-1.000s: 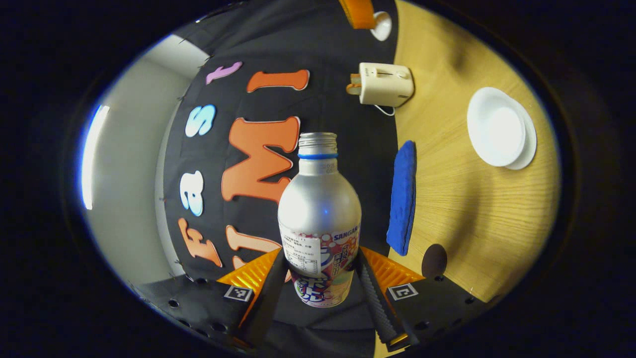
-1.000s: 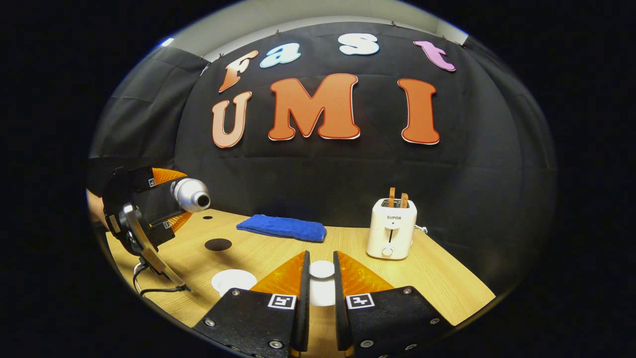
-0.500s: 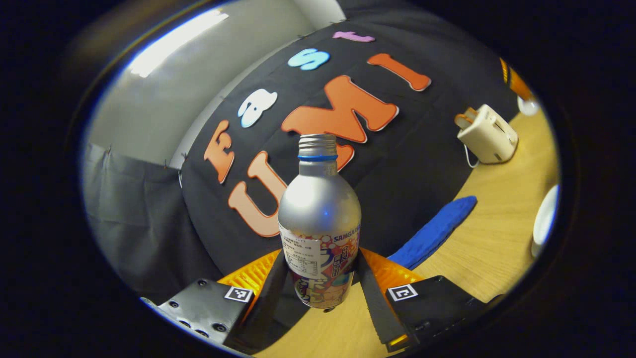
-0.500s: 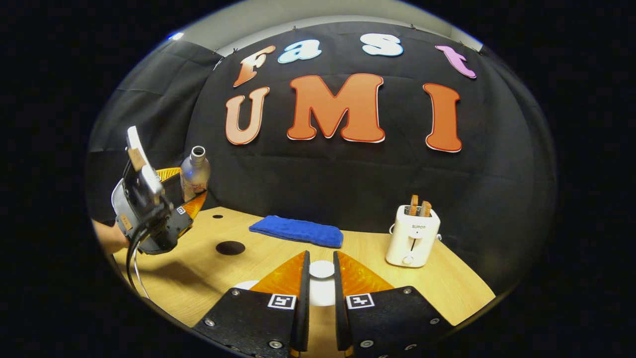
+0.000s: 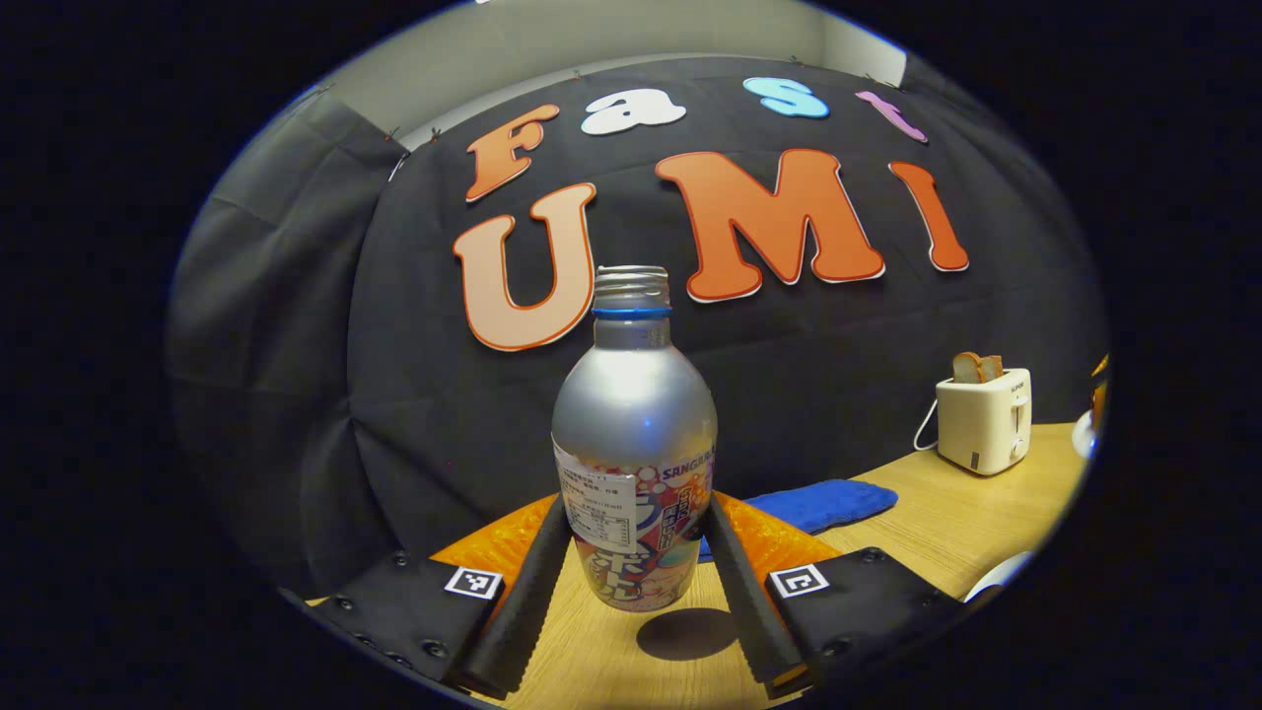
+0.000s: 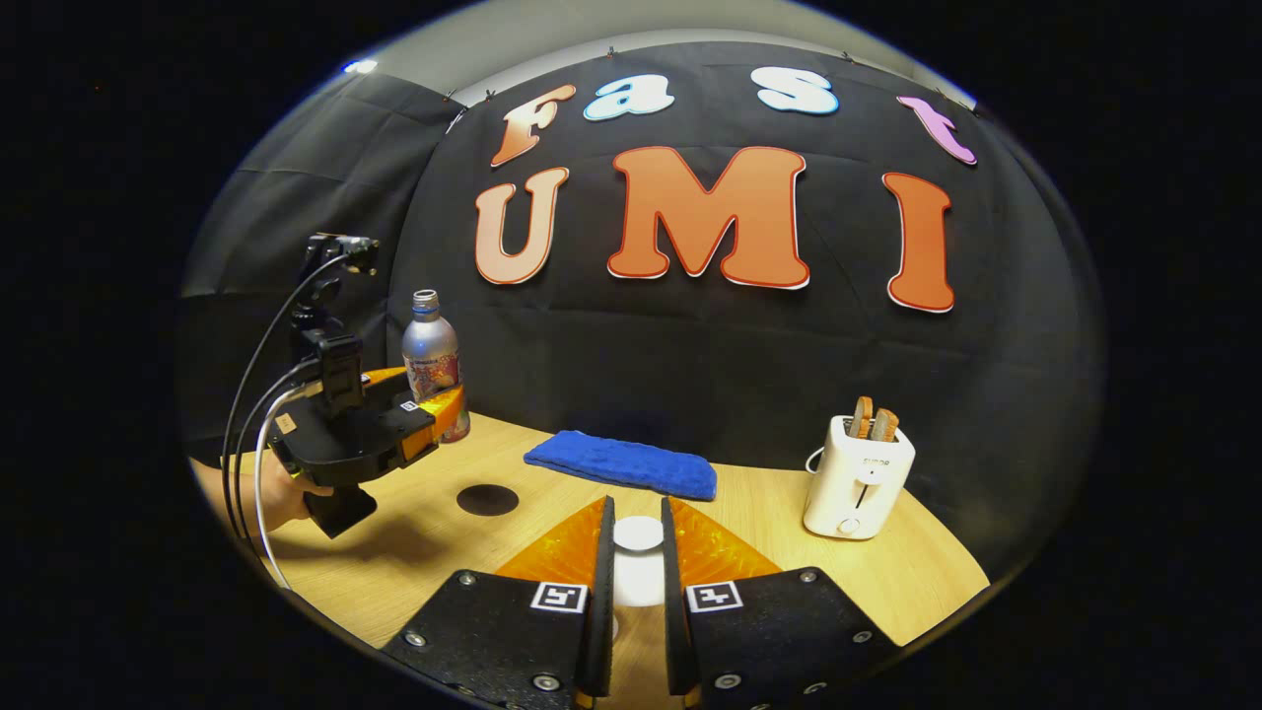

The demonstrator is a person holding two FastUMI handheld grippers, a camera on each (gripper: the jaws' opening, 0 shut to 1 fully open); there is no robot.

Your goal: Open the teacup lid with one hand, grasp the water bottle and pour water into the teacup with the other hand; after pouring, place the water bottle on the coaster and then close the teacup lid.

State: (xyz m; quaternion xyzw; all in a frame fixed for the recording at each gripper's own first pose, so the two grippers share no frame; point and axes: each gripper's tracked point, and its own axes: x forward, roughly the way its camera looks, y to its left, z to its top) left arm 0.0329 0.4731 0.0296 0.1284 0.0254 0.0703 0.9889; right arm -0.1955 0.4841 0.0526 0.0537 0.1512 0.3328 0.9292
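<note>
Left hand-held gripper (image 5: pixel 636 582) pinches the water bottle (image 5: pixel 634 434) low on its labelled body, both fingers pressing its sides; bottle upright, uncapped. In the left gripper view the dark round coaster (image 5: pixel 687 632) sits on the worktop (image 5: pixel 976 523) right below and just ahead of the bottle base, with a gap between them, so the bottle looks not yet set down. In the right gripper view the left hand-held gripper (image 6: pixel 434 409) with the bottle (image 6: pixel 432 357) sits at the far left, and the coaster (image 6: pixel 487 500) shows nearer the middle.

Right hand-held gripper (image 6: pixel 631 592) is closed on the white teacup lid (image 6: pixel 638 533), fingers nearly together around its knob. Cup body barely seen; a white edge low right in the left gripper view may be it, can't tell.

Step judged: placing the bottle on the coaster. To do well: keep the bottle vertical, centre the base over the disc, lower straight, release only once seated, back off without clipping it. Hold the lid level meanwhile.

Blue towel (image 6: pixel 623 462) and toaster (image 6: pixel 858 475) stand behind, well apart.
</note>
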